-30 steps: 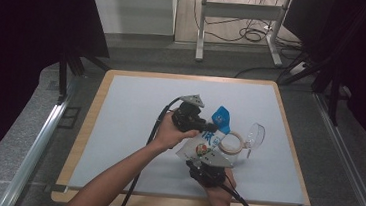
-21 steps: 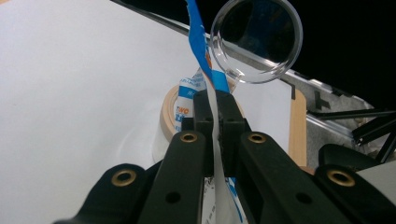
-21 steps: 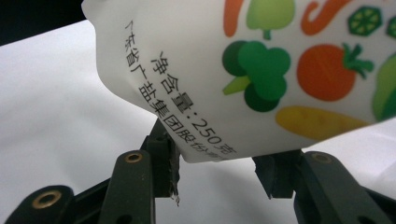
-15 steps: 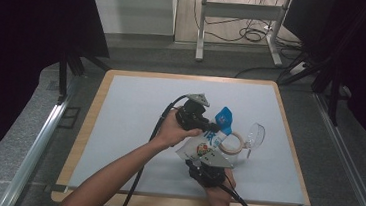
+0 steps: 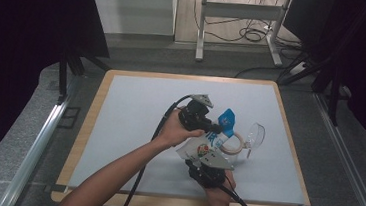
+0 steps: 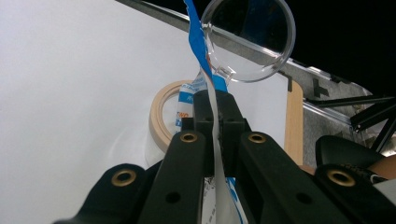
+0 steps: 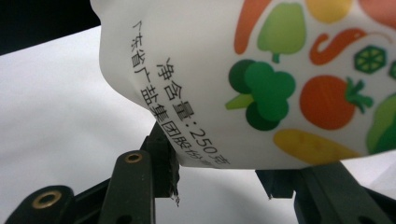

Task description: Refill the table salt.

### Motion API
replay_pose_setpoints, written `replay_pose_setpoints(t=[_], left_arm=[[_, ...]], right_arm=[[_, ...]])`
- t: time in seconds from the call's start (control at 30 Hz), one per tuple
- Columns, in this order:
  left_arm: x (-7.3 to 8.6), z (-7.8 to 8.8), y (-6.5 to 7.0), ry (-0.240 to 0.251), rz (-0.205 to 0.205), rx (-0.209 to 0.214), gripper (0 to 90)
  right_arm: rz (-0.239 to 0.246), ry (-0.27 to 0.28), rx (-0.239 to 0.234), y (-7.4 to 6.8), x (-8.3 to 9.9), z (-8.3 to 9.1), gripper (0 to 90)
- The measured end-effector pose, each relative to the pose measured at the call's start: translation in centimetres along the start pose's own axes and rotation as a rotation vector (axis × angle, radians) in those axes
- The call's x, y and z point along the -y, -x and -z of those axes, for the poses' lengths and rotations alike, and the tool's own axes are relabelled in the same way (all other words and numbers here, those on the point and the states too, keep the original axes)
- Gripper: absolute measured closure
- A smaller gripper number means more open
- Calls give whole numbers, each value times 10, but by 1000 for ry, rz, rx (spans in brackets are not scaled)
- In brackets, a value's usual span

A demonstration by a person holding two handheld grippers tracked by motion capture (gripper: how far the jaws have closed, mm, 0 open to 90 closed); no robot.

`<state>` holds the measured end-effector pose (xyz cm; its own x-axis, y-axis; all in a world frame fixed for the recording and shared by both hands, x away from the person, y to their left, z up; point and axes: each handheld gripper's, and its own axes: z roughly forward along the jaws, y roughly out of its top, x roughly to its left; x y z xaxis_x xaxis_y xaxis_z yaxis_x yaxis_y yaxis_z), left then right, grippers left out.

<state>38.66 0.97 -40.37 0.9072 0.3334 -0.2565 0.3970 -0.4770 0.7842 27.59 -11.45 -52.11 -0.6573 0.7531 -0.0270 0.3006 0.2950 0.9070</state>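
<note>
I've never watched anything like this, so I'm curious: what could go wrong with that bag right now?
The left gripper pinches only the thin top edge of the bag, so the edge might slip out or tear. The right gripper holds just its bottom corner, so the bag could sag or tip and spill beside the wood-rimmed jar. The jar's clear lid stands open close by and might be knocked.

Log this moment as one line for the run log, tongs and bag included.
left tongs: shut on bag top | right tongs: gripping bag bottom | jar: open below bag, lid beside | table: white mat
</note>
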Motion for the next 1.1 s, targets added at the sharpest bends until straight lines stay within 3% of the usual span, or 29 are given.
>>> replay_pose_setpoints(t=[0.33, 1.1], left_arm=[[-5, -1, 0, -13, 8, 8, 900], [-30, -13, -6, -140, -24, 34, 900]], right_arm=[[4, 12, 5, -1, -3, 1, 555], [-29, 29, 16, 4, -12, 2, 558]])
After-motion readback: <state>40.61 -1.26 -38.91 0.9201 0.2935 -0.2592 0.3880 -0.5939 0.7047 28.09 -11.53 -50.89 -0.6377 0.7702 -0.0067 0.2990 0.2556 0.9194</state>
